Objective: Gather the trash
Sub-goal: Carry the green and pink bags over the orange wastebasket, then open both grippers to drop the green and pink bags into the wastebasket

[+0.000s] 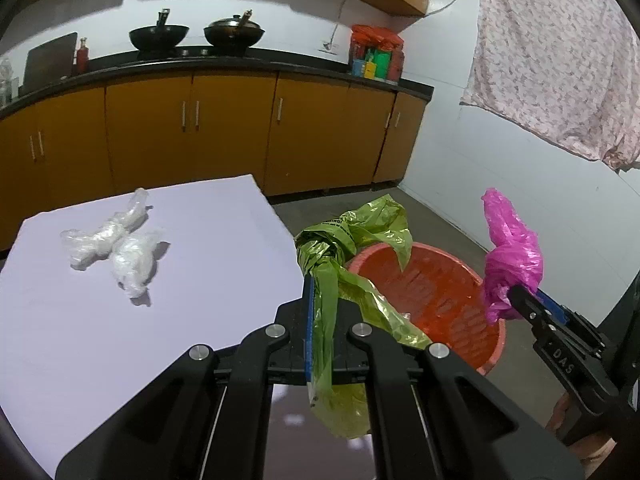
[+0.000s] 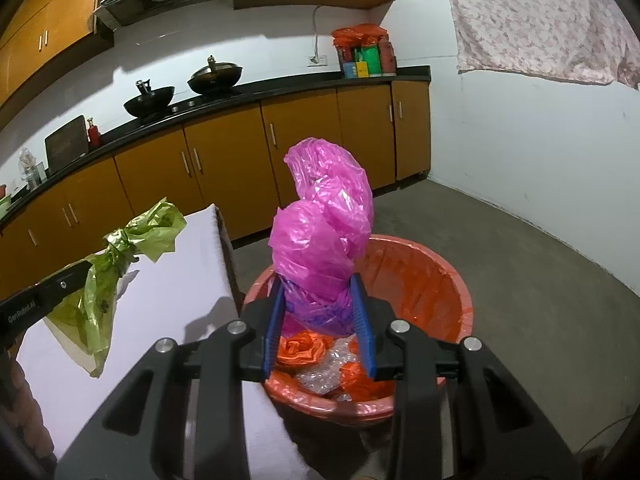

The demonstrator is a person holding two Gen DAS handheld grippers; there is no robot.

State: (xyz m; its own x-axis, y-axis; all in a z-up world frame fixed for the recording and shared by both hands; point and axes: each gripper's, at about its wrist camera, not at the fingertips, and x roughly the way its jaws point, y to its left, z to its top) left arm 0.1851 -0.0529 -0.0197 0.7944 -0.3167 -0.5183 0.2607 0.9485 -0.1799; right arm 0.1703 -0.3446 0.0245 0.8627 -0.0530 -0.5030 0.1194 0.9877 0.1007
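Note:
My left gripper (image 1: 320, 280) is shut on a crumpled green plastic bag (image 1: 340, 256), which hangs over the table's right edge beside the orange bin (image 1: 436, 296). My right gripper (image 2: 320, 280) is shut on a knotted pink plastic bag (image 2: 324, 236), held upright above the orange bin (image 2: 436, 280). That bin is lined with orange plastic and holds orange scraps (image 2: 300, 346) and clear wrap (image 2: 332, 368). Two clear plastic bundles (image 1: 112, 240) lie on the white table (image 1: 180, 340). Each gripper shows in the other's view: the right gripper (image 1: 516, 292) with the pink bag (image 1: 512, 248), the left gripper (image 2: 88, 268) with the green bag (image 2: 116, 264).
Orange kitchen cabinets (image 1: 192, 132) with a black counter run behind the table, bearing two woks (image 1: 200, 34). A patterned cloth (image 1: 560, 60) hangs on the right wall. Grey concrete floor (image 2: 540, 300) lies around the bin.

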